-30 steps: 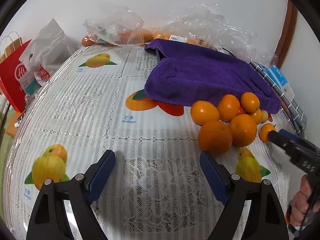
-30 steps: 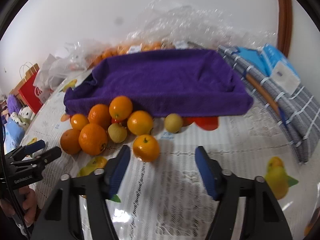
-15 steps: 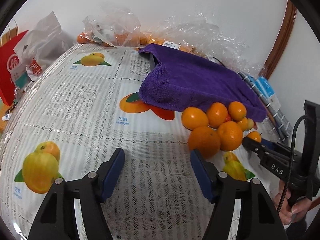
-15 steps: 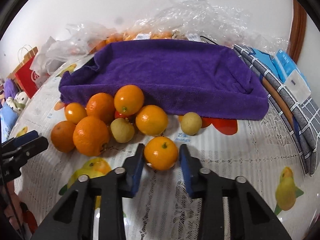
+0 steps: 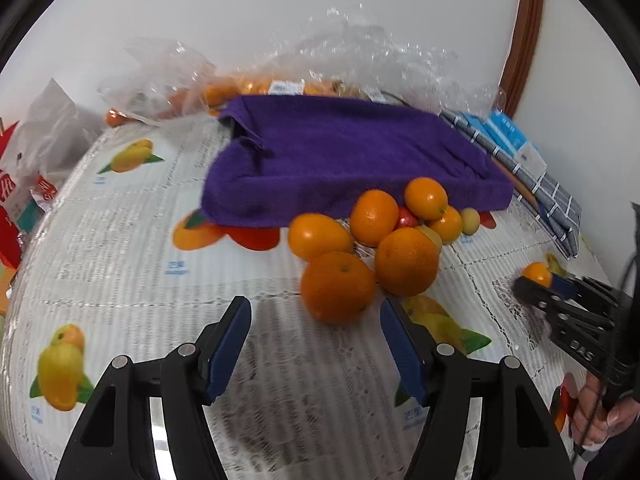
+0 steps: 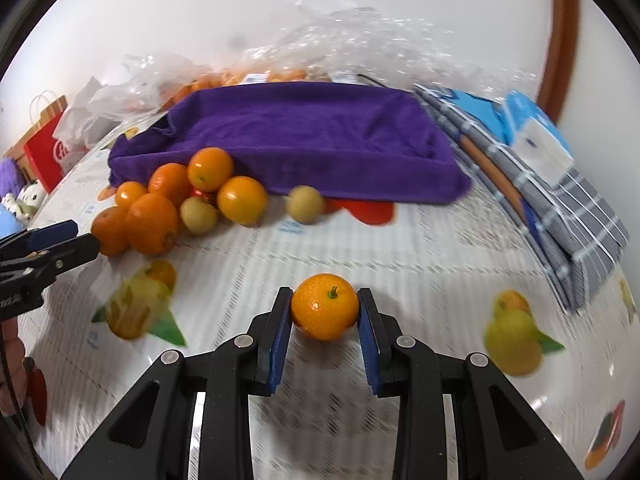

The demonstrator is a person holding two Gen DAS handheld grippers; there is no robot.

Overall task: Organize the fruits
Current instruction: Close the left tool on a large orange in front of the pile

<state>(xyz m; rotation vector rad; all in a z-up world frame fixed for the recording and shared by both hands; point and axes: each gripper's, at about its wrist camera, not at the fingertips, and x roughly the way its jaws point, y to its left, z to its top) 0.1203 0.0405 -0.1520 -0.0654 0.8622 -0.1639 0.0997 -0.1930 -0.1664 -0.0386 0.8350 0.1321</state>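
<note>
On the fruit-printed lace tablecloth (image 6: 420, 248), oranges (image 5: 340, 248) pile just in front of the purple towel (image 5: 340, 156). Nearer the camera, the right gripper (image 6: 325, 322) pinches a small orange (image 6: 325, 307); the left gripper (image 5: 316, 344) gapes empty. White wall (image 5: 280, 12) behind.

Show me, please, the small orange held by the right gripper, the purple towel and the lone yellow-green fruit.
small orange (image 6: 325, 307), right wrist view, its front skin.
purple towel (image 6: 304, 136), right wrist view, its flat top.
yellow-green fruit (image 6: 305, 204), right wrist view, its middle.
</note>
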